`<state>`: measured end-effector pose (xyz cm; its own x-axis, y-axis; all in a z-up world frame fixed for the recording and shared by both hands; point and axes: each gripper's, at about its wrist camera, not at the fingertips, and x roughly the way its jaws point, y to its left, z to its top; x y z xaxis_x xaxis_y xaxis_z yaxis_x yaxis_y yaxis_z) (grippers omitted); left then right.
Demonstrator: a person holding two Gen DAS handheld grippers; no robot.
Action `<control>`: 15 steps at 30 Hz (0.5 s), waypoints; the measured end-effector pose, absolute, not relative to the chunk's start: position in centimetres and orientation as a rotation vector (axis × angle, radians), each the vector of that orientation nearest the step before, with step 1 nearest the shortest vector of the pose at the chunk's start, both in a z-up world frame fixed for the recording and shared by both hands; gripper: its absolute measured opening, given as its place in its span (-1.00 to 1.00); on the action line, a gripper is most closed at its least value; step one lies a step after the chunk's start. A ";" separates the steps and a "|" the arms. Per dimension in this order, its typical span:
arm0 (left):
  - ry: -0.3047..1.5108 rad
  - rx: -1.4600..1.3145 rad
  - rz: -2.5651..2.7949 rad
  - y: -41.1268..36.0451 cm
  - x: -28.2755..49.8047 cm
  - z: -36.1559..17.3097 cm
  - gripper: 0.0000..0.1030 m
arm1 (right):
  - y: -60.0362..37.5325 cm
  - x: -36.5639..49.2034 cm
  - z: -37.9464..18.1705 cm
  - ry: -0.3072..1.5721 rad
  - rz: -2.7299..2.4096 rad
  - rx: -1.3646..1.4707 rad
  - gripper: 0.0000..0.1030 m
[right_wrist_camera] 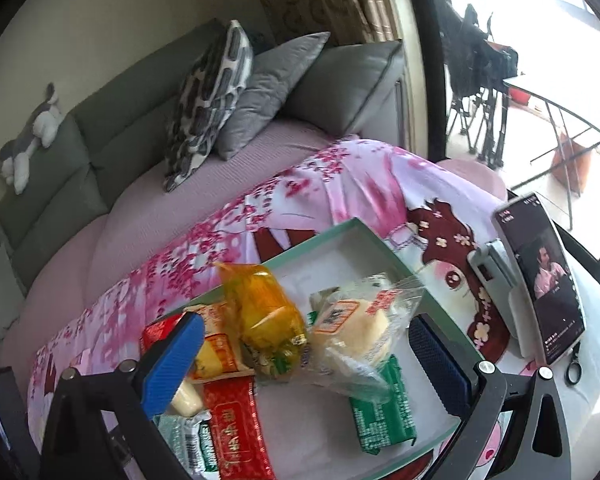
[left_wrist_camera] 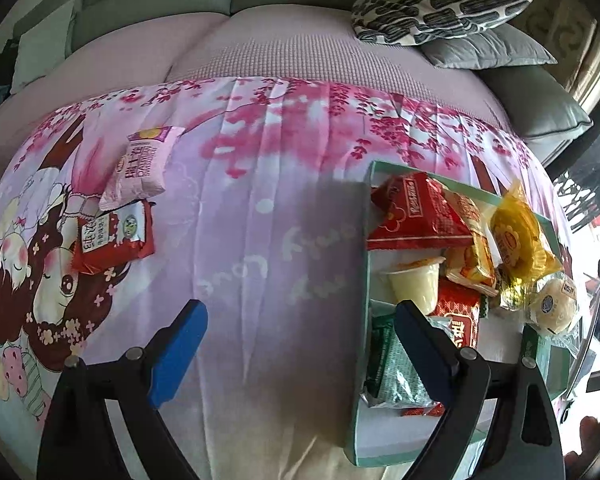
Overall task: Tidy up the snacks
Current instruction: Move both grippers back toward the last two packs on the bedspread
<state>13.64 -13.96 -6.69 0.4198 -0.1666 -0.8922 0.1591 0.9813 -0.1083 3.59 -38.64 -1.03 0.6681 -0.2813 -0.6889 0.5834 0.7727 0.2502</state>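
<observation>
Sofa cushions back your pink floral cloth (left_wrist_camera: 260,168). Most snacks already sit in the teal box (left_wrist_camera: 362,280) at your three o'clock; a pink packet (left_wrist_camera: 144,168) and a red packet (left_wrist_camera: 114,238) wait at ten o'clock. Your left gripper (left_wrist_camera: 300,340) is spread and empty. Your right gripper (right_wrist_camera: 308,350) hangs wide over the wrapped bun (right_wrist_camera: 360,328), apparently not squeezing it.

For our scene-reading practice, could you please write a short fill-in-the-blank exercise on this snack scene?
1. The snacks are being gathered in a shallow box with a ____ rim.
2. ____ snack packets, pink packet and red packet, lie outside it on the cloth.
3. The left gripper holds ____.
4. The phone leans on a ____.

Missing: green; Two; nothing; stand
</observation>
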 end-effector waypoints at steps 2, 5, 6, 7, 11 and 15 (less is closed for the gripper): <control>1.119 -0.016 -0.198 -13.6 13.8 -6.7 0.84 | -38.0 3.9 -1.3 0.690 -0.490 0.482 1.00; 1.121 -0.036 -0.182 -12.7 14.2 -6.7 0.84 | -36.7 4.4 -1.4 0.706 -0.461 0.465 1.00; 1.123 -0.045 -0.175 -12.3 14.3 -6.7 0.84 | -36.4 4.5 -1.5 0.707 -0.455 0.461 1.00; 1.124 -0.052 -0.168 -12.0 14.5 -6.7 0.84 | -36.0 4.6 -1.5 0.708 -0.443 0.457 1.00; 1.126 -0.099 -0.131 -10.0 15.2 -6.6 0.84 | -33.9 5.3 -1.5 0.722 -0.394 0.424 1.00; 1.120 -0.160 -0.087 -7.5 16.0 -6.4 0.83 | -32.0 6.0 -1.7 0.738 -0.350 0.392 1.00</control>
<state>16.05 -7.49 -6.36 0.4336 -0.1495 -0.8886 -0.0110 0.9852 -0.1711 6.02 -32.03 -1.69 0.6888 -0.1689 -0.7050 0.4391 0.8710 0.2204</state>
